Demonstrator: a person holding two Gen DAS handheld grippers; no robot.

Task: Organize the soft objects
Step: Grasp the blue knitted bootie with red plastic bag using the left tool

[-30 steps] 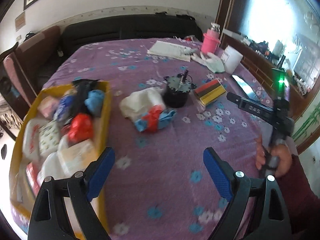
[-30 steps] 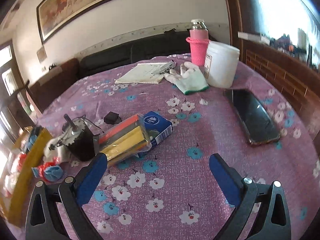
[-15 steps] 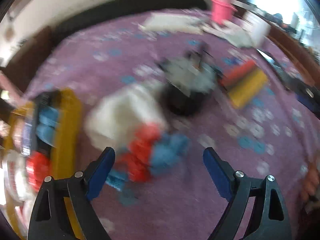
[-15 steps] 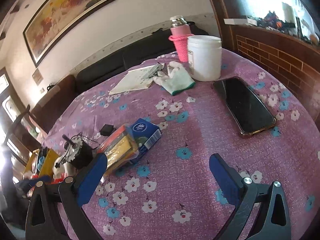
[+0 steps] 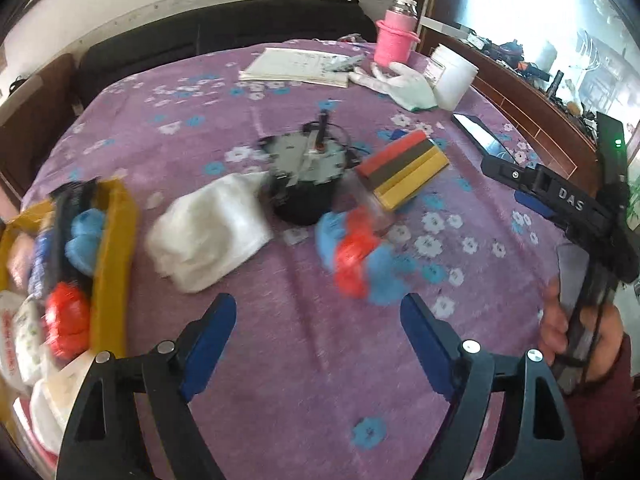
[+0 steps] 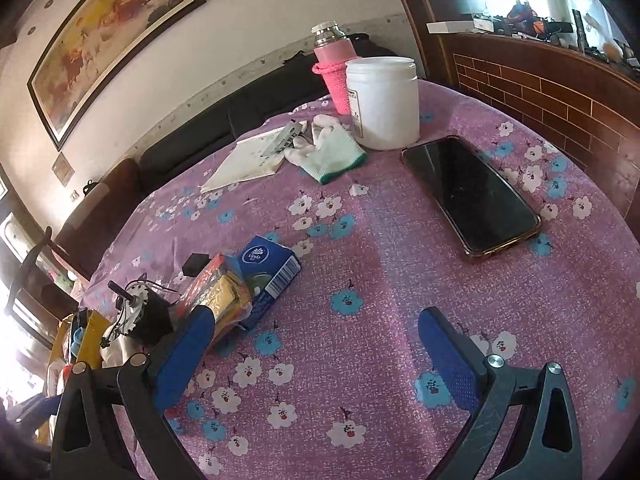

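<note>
A red and blue soft bundle (image 5: pixel 356 256) lies on the purple flowered cloth, just ahead of my open, empty left gripper (image 5: pixel 316 336). A folded white cloth (image 5: pixel 208 232) lies to its left. A yellow box (image 5: pixel 114 256) at the far left holds several soft items, red, blue and white. My right gripper (image 6: pixel 316 352) is open and empty above the cloth; it also shows in the left wrist view (image 5: pixel 560 200) at the right. A white glove (image 6: pixel 332 152) lies at the far side.
A black motor (image 5: pixel 308 176) and a striped red-yellow pack (image 5: pixel 404 172) stand behind the bundle. A blue tissue pack (image 6: pixel 268 272), a phone (image 6: pixel 472 192), a white jar (image 6: pixel 384 104), a pink bottle (image 6: pixel 336 68) and papers (image 6: pixel 248 156) lie further off.
The left gripper swung in toward the soft things and now sits back a little, with the red and blue bundle off to the right. The right gripper tilted; both stayed open.
</note>
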